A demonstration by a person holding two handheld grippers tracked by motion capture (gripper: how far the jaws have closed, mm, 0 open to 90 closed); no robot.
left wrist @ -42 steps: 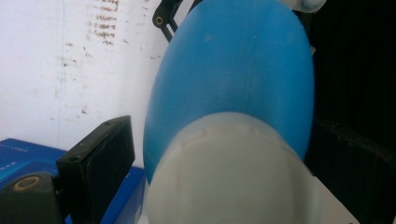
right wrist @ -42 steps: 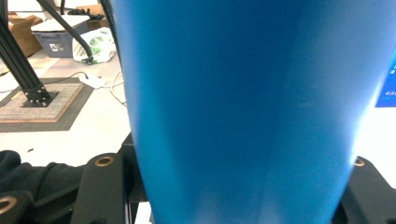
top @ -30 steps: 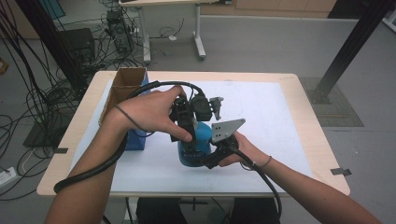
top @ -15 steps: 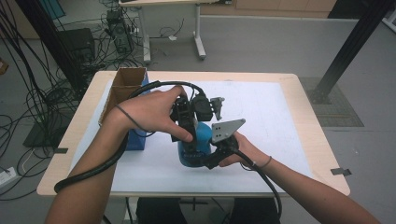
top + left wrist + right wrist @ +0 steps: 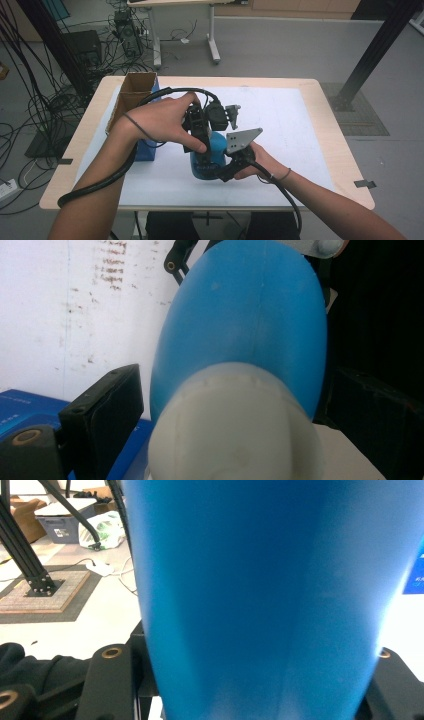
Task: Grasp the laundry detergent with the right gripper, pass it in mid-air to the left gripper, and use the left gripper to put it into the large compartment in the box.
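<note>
A: Where is the blue bottle (image 5: pixel 209 159) seen?

B: It is seen standing on the white mat (image 5: pixel 300 130) near the middle of the table (image 5: pixel 330 150), toward the near edge; its long axis is upright, or close to it; a blue box (image 5: pixel 147 150) is seen just to its left, and a brown cardboard box (image 5: pixel 132 97) is set farther back on the left.

A: How is the bottle held?

B: The right gripper (image 5: pixel 225 167) is closed on the low, wide part from the near right side; in the right gripper view the blue body (image 5: pixel 260 595) is seen pressed between the two black jaws; the jaws are shut as far as the bottle lets them.

A: And the left gripper (image 5: pixel 200 135)?

B: It is brought in from the left and from above, at the bottle's top; in the left gripper view the white cap (image 5: pixel 232 430) is seen between the jaws, with the blue body (image 5: pixel 250 320) beyond it; a small gap seems to be left beside the left jaw, so whether the cap is pinched cannot be told.

A: What does the next move turn on?

B: The cap lies on the bottle's upright axis, right at the left gripper; so the cap would likely be turned about that axis while the base is kept held by the right gripper.
</note>
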